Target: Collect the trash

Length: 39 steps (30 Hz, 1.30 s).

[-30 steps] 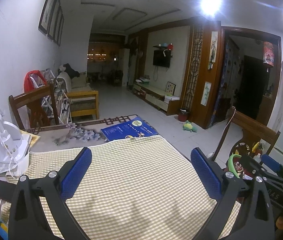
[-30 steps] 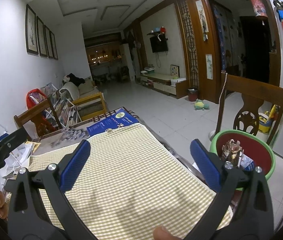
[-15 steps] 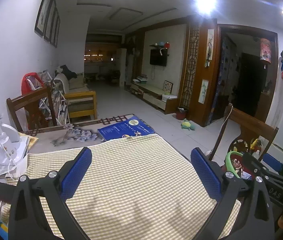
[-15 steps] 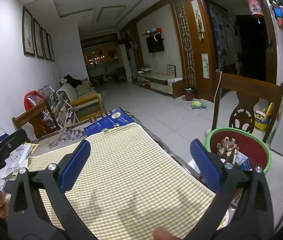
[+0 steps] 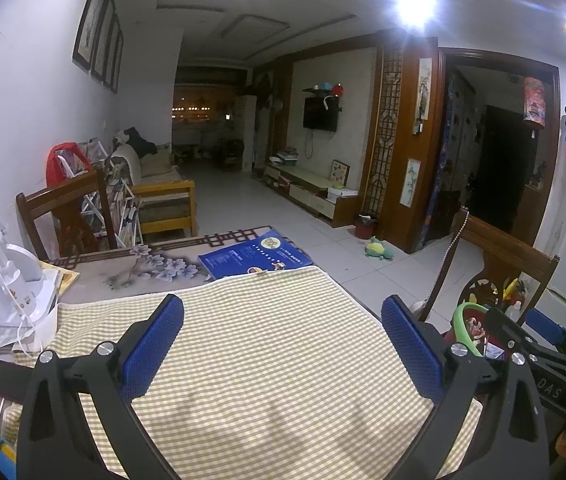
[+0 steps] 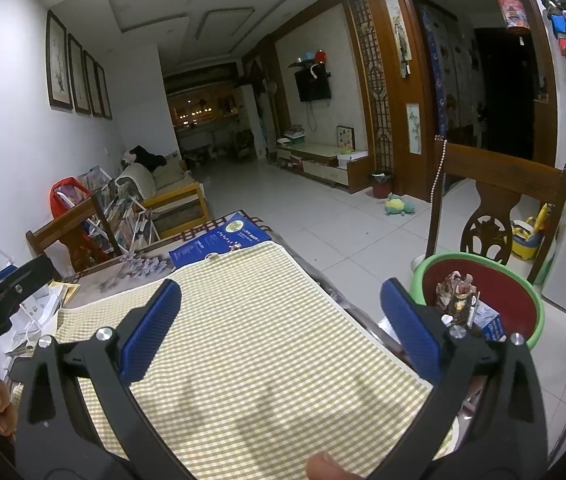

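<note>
Both grippers hover over the yellow checked cloth [image 5: 267, 344] that covers the near part of the desk [image 5: 95, 280], and nothing is between the blue pads of either one: the left gripper [image 5: 283, 340] has its jaws spread wide, and the right gripper [image 6: 281, 334] shows the same wide gap, holding nothing. The trash sits off the desk's right edge, down in the green basin [image 6: 531, 300] with the red inside, a crumpled bundle of wrappers [image 6: 457, 294] standing in it with a blue packet [image 6: 495, 326] beside it, just in front of the wooden chair [image 6: 499, 192]. From the left wrist view only a sliver of that basin's green rim shows past the right-hand tool, so what's inside is hard to make out there. At the far end of the cloth lies a blue booklet [image 5: 255, 258], touching the cloth's edge, on a floral mat [image 5: 159, 268]. On the desk's left side stands a white appliance [image 5: 23, 296] with a cord
</note>
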Each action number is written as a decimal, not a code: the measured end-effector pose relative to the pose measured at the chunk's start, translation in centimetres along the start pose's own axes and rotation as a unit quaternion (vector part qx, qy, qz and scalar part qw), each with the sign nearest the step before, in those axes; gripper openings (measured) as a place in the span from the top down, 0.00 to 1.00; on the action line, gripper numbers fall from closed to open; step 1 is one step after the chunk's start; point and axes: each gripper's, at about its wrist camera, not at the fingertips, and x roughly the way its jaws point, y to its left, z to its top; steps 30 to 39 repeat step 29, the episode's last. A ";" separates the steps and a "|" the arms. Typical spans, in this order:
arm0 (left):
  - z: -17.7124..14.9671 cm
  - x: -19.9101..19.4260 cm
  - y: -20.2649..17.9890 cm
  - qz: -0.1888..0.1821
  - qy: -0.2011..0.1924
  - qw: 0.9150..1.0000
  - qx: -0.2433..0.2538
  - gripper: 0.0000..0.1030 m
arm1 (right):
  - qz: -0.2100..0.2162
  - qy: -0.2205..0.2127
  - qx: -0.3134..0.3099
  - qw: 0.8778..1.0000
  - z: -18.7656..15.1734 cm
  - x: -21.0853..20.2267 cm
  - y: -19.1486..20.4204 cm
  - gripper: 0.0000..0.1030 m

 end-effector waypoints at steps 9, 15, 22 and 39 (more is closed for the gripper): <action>-0.2 0.1 0.0 -0.001 0.003 1.000 0.001 0.08 | -0.001 0.009 0.004 1.000 -0.3 0.5 -0.3 0.05; -0.4 0.8 -0.1 -0.001 0.013 1.000 0.000 0.08 | 0.003 0.030 0.001 1.000 -0.9 1.5 -0.4 0.05; -0.9 2.3 -0.2 0.001 0.029 1.000 0.001 0.08 | 0.008 0.064 -0.002 0.998 -1.9 3.4 -0.6 0.05; -2.0 5.1 1.0 0.019 0.080 0.996 -0.022 0.08 | 0.024 0.132 -0.055 0.989 -4.4 8.9 0.3 0.05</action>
